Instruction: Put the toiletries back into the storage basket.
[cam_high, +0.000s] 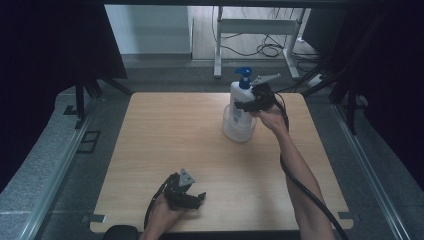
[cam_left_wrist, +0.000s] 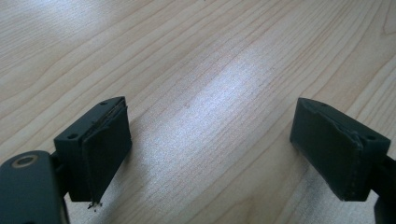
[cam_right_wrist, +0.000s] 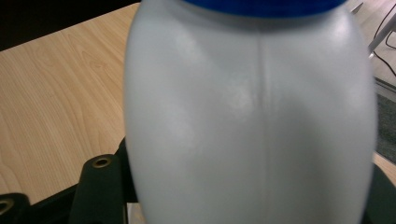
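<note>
Right gripper (cam_high: 248, 106) is clamped on the bottle (cam_high: 241, 102) at mid-body; in the right gripper view the white shell (cam_right_wrist: 252, 116) sits hard between the jaws with the blue collar (cam_right_wrist: 264, 5) just above, so the grip looks to be below the shoulder, likely chosen to leave the blue pump (cam_high: 244, 77) free and keep the load close to the pinch line. Bottle is upright at the far right part of the table (cam_high: 165, 150), its base down inside a clear tub (cam_high: 238, 131); whether it rests on the tub floor or hangs just off it, can't tell. My read: it's either being seated in the tub or drawn out of it, and the side-on approach suits both since the tub wall blocks any lower grab. Left gripper (cam_high: 192, 199) is parked at the near edge, well apart from the bottle, jaws spread wide over bare wood, pads (cam_left_wrist: 109, 149) holding nothing; it looks kept out of the way. The tub is light and unheld, so a lift may drag it up with the bottle; the idle left gripper could pin the rim if so. The smooth, rounded shell could also slip or twist in a two-point pinch, so keep it vertical.
</note>
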